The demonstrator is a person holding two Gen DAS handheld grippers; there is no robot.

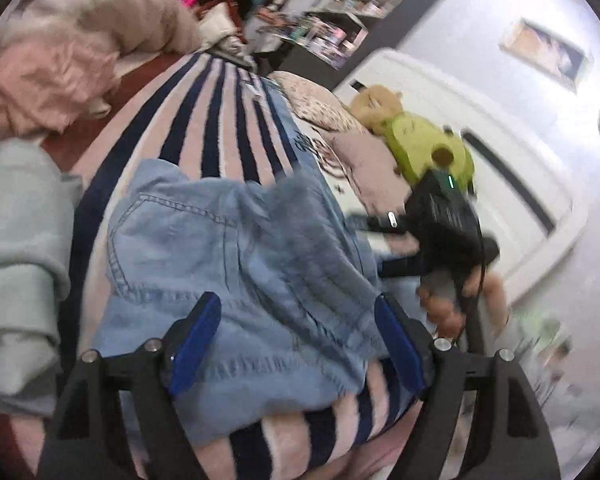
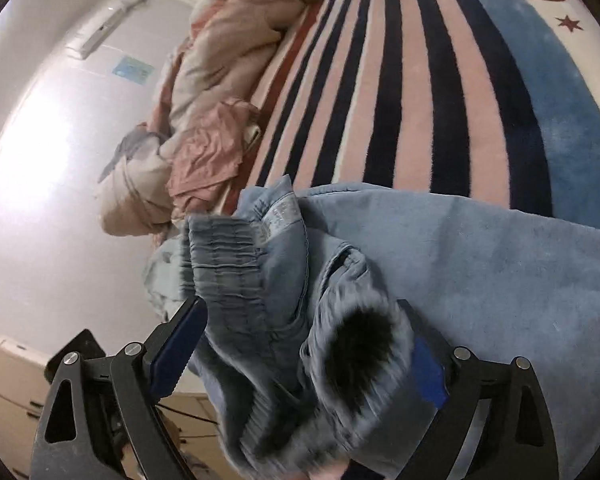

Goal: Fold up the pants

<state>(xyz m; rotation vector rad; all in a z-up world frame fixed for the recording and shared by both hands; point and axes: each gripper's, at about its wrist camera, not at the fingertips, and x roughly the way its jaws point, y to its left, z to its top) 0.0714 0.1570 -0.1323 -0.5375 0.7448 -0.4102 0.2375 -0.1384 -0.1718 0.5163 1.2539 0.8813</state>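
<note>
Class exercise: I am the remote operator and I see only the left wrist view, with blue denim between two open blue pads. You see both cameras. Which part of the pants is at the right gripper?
Observer: The elastic waistband of the pants, bunched, lies between the right gripper fingers, which are spread wide.
Operator: Any label there?
Observer: Yes, a pale sewn tag sits inside the waistband, just above the gathered elastic.
Operator: What lies beyond the pants on that side?
Observer: The striped blanket continues, with a red star and lettering near its blue border.
Operator: And my left gripper?
Observer: The left gripper is open over the denim, as you see.
</note>
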